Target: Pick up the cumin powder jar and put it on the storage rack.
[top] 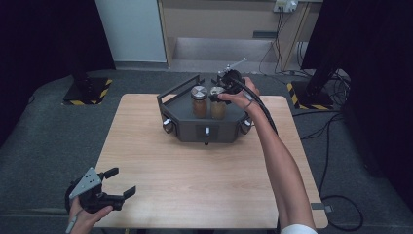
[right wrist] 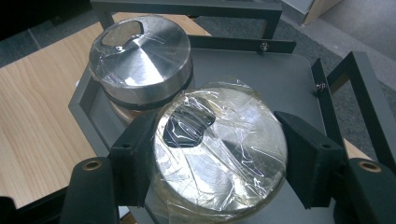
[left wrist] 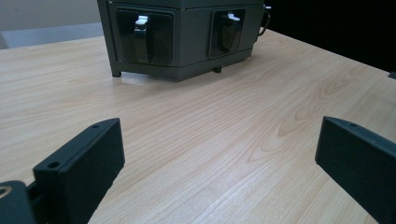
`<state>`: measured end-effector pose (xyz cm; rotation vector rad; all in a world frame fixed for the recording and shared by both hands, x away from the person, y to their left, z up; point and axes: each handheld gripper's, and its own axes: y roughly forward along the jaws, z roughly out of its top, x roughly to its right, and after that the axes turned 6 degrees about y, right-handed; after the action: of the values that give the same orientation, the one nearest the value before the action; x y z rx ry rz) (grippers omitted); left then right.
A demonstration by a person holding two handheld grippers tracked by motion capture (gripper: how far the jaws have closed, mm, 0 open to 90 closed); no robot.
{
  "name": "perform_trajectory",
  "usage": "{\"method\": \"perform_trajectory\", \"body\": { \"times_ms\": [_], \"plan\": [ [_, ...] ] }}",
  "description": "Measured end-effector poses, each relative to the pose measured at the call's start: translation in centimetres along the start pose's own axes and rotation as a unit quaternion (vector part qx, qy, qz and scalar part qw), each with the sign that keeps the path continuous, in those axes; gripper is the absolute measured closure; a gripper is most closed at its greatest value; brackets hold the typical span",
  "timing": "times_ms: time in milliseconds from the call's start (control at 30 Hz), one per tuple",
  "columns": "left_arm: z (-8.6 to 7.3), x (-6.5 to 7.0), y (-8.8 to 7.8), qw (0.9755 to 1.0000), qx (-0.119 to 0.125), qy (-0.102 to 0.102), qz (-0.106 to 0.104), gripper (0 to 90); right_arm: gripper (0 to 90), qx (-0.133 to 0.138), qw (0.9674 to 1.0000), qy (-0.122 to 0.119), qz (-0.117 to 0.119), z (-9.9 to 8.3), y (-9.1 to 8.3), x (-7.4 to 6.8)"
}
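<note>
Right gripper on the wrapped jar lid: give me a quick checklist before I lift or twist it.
1. Right gripper closed on the near jar's lid: ok, a jaw sits on each side of the rim.
2. Grip centred on the lid: ok, the jaws stand opposite each other.
3. Plastic wrap on the lid: not ok, it is wrinkled and may slip under the pads.
4. Room beside the second jar: cannot tell, its lid sits very close to the left-hand jaw.
5. Grey tray steady on the table: ok, it rests flat.
6. Left gripper clear of the work: ok, open at the table's near edge.
</note>
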<state>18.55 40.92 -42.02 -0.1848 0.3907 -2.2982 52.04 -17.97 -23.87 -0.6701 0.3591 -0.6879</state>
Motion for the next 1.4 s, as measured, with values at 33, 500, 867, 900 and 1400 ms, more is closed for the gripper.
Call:
{"method": "perform_trajectory", "body": {
  "times_ms": [33,500,867,900,1400],
  "plan": [
    [0.0,0.0,0.0,1.0000,-0.001,0.001,0.000,0.5,32.0,-0.001,1.0000,0.006,0.003,-0.1,-0.1,0.1],
    [0.1,0.1,-0.1,1.0000,0.002,0.003,0.000,0.4,4.8,0.046,0.9988,-0.002,-0.019,-1.1,-5.7,-1.0],
    [0.1,0.2,0.0,1.0000,0.002,0.005,-0.001,0.4,4.3,0.106,0.9942,-0.014,-0.014,-4.5,-12.9,-2.4],
    [0.1,0.1,0.0,1.0000,0.002,0.006,-0.001,0.4,4.7,0.112,0.9936,-0.012,-0.004,-5.2,-13.3,-2.4],
    [0.3,0.3,0.1,1.0000,-0.001,0.007,-0.002,0.4,3.9,0.160,0.9843,-0.068,0.031,-13.6,-18.8,-6.9]
  ]
}}
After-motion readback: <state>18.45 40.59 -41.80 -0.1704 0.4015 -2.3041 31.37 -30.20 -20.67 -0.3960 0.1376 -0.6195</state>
